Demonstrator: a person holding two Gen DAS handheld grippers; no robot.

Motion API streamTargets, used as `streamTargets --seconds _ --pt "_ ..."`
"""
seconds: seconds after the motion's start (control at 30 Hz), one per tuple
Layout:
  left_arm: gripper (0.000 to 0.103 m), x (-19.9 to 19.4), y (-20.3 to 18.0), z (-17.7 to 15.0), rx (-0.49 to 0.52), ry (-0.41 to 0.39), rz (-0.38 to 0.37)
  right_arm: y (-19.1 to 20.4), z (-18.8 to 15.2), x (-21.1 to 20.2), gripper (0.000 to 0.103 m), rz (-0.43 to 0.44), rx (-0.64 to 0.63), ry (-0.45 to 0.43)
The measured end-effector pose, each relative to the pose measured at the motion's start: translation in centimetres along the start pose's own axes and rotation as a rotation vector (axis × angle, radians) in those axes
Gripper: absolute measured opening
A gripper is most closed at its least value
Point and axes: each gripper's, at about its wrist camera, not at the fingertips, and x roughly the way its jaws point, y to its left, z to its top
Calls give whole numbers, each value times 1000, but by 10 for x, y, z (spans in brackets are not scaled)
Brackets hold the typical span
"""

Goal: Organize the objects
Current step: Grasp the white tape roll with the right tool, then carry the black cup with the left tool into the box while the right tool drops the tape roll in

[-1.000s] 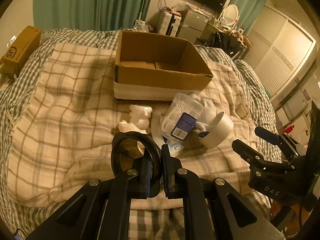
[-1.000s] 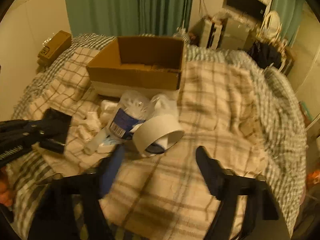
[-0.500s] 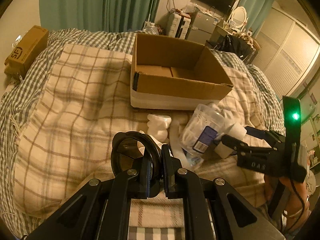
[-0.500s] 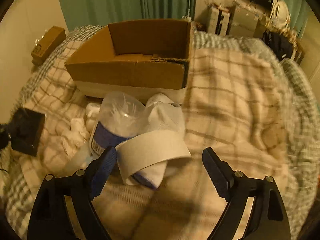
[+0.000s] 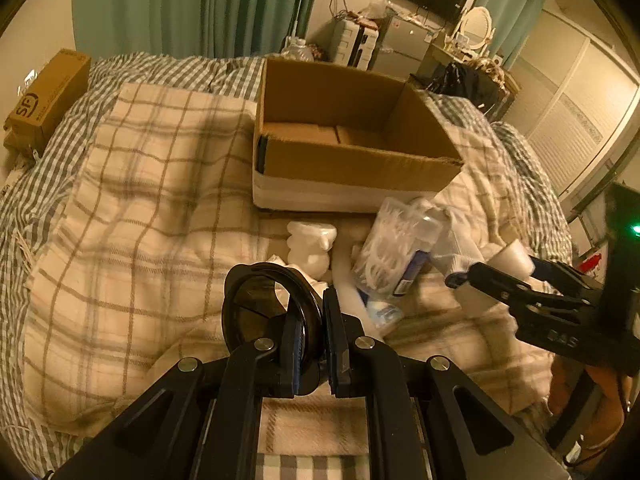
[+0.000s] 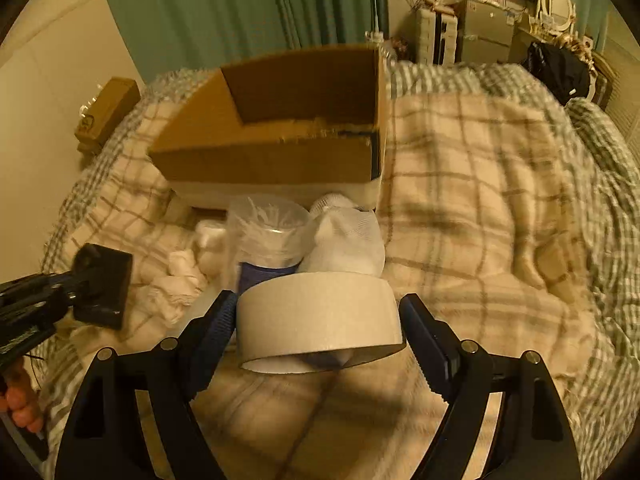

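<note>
An open cardboard box [image 5: 344, 148] stands on the plaid blanket; it also shows in the right wrist view [image 6: 280, 132]. My left gripper [image 5: 322, 332] is shut on a black ring-shaped object [image 5: 264, 312] and holds it above the blanket. My right gripper [image 6: 318, 320] is open, its fingers on either side of a white tape roll [image 6: 320, 316], close to its sides. Behind the roll lie a clear plastic tub of floss picks [image 6: 268, 236] and a white cloth [image 6: 344, 244]. The tub [image 5: 396, 252] also shows in the left wrist view, next to a small white bottle [image 5: 312, 244].
A brown carton [image 5: 44, 100] lies at the bed's far left edge. Crumpled white tissues [image 6: 176, 280] lie left of the tub. Shelves, a small fridge [image 5: 404, 44] and a mirror stand behind the bed. Open blanket [image 6: 480, 200] stretches to the right of the box.
My right gripper has moved forward and down until its open fingers flank the tape roll. My left gripper has kept its hold on the black ring and shifted left.
</note>
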Motion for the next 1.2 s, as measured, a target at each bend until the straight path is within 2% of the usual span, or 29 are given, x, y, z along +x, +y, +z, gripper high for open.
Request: streamTargets --seconds 0.17,0.4,0.67,0.9,1.07,1.2 --pt "9 -28 -14 3 28 -55 -25 8 2 -46 82 -16 -11 -59" --pt "9 -56 -25 18 60 -114 -47 25 17 -114 82 -39 -46 -206" --pt "9 -72 -41 69 119 -188 -58 43 57 -145 82 -43 -84 -312" --pt "9 -43 -43 128 142 -218 -68 47 114 -126 82 -18 -76 -358" --pt "9 0 -35 162 135 -199 -76 33 153 -83 81 19 -31 -333" --pt "9 33 -33 175 142 -180 -76 18 174 -41 81 13 -4 -297"
